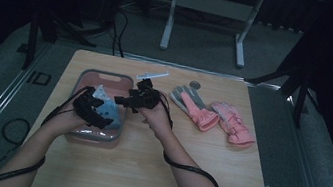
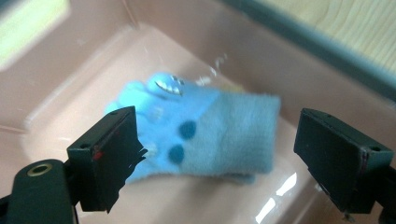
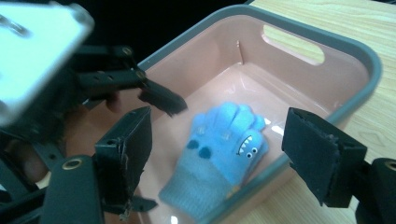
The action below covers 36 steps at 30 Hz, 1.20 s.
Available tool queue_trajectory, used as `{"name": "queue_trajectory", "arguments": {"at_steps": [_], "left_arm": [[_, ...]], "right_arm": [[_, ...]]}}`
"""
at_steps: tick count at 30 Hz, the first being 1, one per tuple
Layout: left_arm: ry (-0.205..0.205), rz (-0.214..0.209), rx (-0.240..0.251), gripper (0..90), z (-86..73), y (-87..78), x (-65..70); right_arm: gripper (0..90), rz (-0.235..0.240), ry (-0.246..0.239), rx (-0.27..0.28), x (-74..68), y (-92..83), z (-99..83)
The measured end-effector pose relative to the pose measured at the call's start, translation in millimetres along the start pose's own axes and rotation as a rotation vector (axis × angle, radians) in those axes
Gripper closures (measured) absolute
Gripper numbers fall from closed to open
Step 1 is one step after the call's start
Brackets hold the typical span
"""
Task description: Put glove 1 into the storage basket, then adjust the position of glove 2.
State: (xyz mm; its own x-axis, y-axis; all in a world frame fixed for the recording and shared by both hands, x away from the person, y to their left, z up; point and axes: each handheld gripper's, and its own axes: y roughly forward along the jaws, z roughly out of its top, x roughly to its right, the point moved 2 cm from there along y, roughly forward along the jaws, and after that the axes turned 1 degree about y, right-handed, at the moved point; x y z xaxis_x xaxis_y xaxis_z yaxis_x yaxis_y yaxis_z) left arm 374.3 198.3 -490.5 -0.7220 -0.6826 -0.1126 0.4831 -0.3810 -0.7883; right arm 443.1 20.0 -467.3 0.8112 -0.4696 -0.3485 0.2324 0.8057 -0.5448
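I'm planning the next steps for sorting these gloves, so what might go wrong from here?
The blue glove lies in the pink bin against the near wall, and its cuff might snag on the rim. Both tools, left and right, hang open close together over the bin and may collide. The pink gloves still lie on the table.

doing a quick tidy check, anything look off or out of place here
Nothing stands out. The blue glove lies flat in the pink bin, and the two pink gloves lie side by side on the table.
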Motion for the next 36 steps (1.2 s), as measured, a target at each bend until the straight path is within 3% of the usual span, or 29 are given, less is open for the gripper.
{"name": "queue_trajectory", "arguments": {"at_steps": [3, 5, 8, 14, 17, 25, 30, 36], "left_arm": [[-0.006, 0.003, 0.054, 14.3, 1.6, -8.2, 4.9], [-0.036, -0.012, 0.091, 14.3, 2.5, -11.9, 9.3], [-0.064, -0.041, 0.106, 14.3, 3.6, -14.3, 15.2], [-0.091, -0.013, 0.167, 14.3, 7.7, -20.2, 30.2], [-0.113, -0.027, 0.187, 14.3, 10.2, -21.7, 38.3], [-0.091, -0.081, 0.225, 14.3, 24.3, -23.4, 68.6], [-0.097, -0.095, 0.258, 13.2, 33.1, -24.1, 83.6], [-0.064, -0.129, 0.259, 13.1, 40.1, -17.6, 104.2]], "right_arm": [[22.5, 0.006, -0.010, 0.009, 0.0, -8.5, -3.2], [22.4, 0.005, -0.010, 0.006, -0.1, -13.9, -6.0], [20.3, -0.008, -0.028, -0.004, 0.0, -21.0, -12.5], [17.6, -0.009, -0.078, -0.014, 1.3, -37.1, -27.1], [18.0, -0.013, -0.106, -0.037, -0.2, -45.8, -34.8], [14.0, -0.016, -0.136, -0.045, 1.5, -69.3, -51.5], [14.2, -0.021, -0.097, -0.037, 10.5, -84.9, -57.9], [14.3, -0.062, -0.103, -0.026, 23.1, -101.3, -66.8]]}}
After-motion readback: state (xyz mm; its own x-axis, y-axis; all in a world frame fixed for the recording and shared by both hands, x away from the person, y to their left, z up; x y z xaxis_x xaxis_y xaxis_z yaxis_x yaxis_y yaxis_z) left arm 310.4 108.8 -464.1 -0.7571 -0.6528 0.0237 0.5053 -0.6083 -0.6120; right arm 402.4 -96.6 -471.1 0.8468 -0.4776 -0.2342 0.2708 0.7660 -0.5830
